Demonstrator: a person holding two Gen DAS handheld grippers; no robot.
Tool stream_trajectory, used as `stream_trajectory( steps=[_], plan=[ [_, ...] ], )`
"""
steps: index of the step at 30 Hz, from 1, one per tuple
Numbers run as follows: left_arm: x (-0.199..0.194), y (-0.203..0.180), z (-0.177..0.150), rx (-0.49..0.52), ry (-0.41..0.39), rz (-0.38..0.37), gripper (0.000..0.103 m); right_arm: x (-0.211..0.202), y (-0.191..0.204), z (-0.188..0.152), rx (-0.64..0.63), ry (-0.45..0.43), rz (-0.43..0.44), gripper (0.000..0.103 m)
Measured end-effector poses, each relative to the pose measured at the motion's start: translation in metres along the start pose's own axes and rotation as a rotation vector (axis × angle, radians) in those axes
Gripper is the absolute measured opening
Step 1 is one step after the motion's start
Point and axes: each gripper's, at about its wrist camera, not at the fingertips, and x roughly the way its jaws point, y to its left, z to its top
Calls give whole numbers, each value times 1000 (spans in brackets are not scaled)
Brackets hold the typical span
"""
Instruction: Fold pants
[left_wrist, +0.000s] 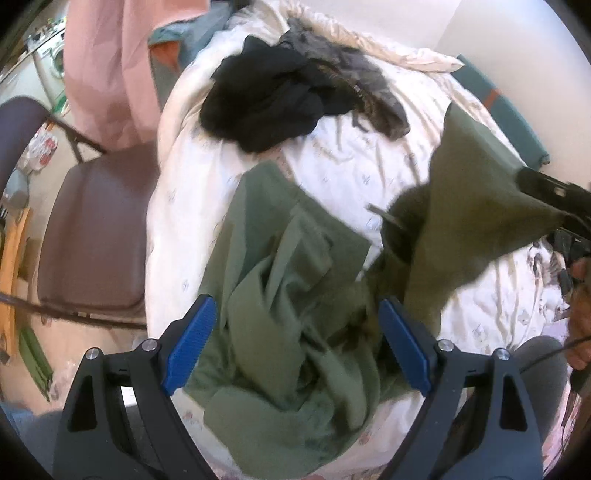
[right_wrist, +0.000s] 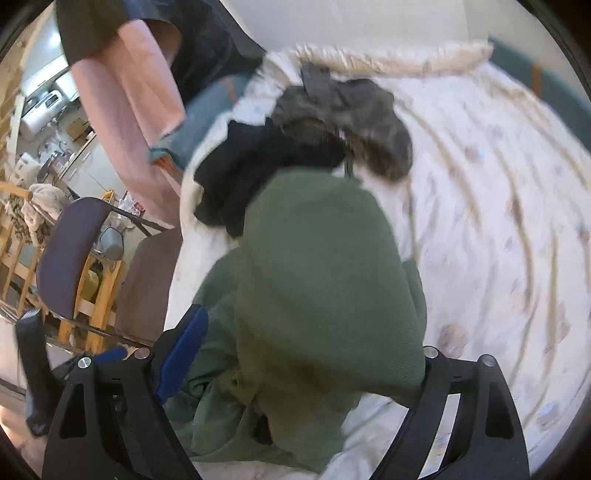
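The green pants (left_wrist: 295, 295) lie crumpled on a white bed cover (left_wrist: 351, 166), bunched in loose folds near its close edge. The left gripper (left_wrist: 297, 332) hangs over this heap with its blue pads (left_wrist: 192, 339) spread wide on either side of the cloth, not pressing on it. To the right in the left wrist view, one part of the pants is lifted off the bed and drawn out to a point at the dark tip of the right gripper (left_wrist: 546, 199). In the right wrist view that gripper (right_wrist: 303, 365) has green cloth draped across it, hiding one pad; the jaws stand wide, and whether they pinch the cloth cannot be told. Farther back on the bed cover lie a black garment (left_wrist: 266, 103) and a grey garment (left_wrist: 351, 74), touching each other. A brown chair (left_wrist: 92, 240) stands just beside the bed, with pink cloth (left_wrist: 107, 66) hanging behind it.
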Motion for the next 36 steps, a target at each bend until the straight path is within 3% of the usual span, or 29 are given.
stream_trajectory(
  steps=[2, 4, 7, 9, 13, 17, 20, 22, 26, 32, 36],
  plan=[
    [3, -5, 9, 12, -25, 4, 88, -9, -7, 6, 18, 2, 11, 89],
    [8, -9, 18, 24, -52, 3, 88, 4, -8, 7, -48, 107, -84, 89],
    [17, -13, 27, 35, -70, -26, 88, 25, -27, -1, 54, 303, 71, 89],
    [25, -13, 31, 37, -90, -51, 88, 39, -28, -6, 40, 453, 88, 89],
    [40, -9, 29, 46, -115, -51, 88, 49, -25, -11, -76, 581, -49, 89],
    [37, -6, 31, 26, -121, -70, 88, 49, -10, -32, -161, 657, -57, 89],
    [30, -1, 32, 10, -143, -69, 88, 48, -1, -48, -204, 670, -41, 89],
    [28, 0, 33, 7, -146, -75, 88, 41, -6, -48, -195, 597, -74, 89],
    [28, 4, 35, -24, -135, -96, 88, 17, -16, -30, -160, 439, -43, 89],
    [31, 3, 34, -27, -125, -86, 88, -10, -21, 6, -125, 417, 49, 89],
    [32, 1, 33, -26, -127, -99, 88, -14, -20, 34, -27, 478, 130, 88]
  ],
)
